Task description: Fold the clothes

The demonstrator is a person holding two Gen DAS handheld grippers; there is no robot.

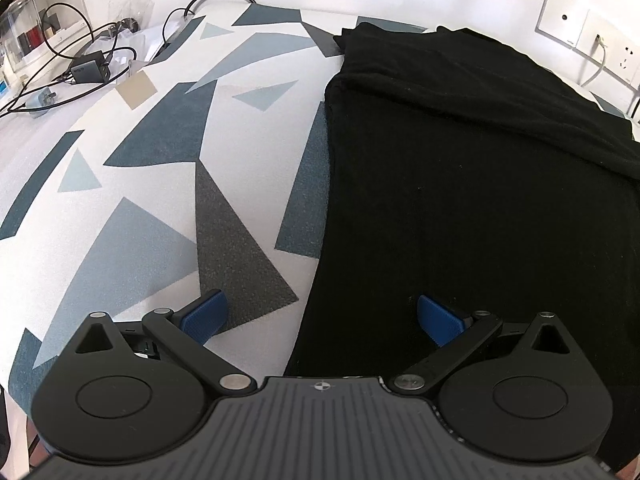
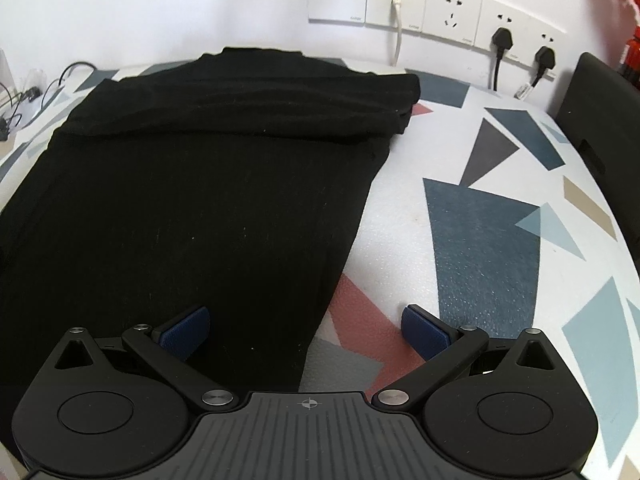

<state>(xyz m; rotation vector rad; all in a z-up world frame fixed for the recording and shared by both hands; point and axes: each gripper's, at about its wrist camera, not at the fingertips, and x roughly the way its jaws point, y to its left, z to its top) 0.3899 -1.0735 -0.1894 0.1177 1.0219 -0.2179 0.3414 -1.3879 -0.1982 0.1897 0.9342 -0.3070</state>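
Note:
A black garment lies flat on the patterned table cover, its far end folded over into a thicker band. My left gripper is open and straddles the garment's left edge, one blue pad over the cover and the other over the cloth. In the right wrist view my right gripper is open too and straddles the garment's right edge, with its left pad over the cloth and the right pad over the cover. Neither gripper holds anything.
Cables, a black charger and clear plastic boxes crowd the far left of the table. Wall sockets with two black plugs and a white cable run along the back wall. A black chair back stands at the right.

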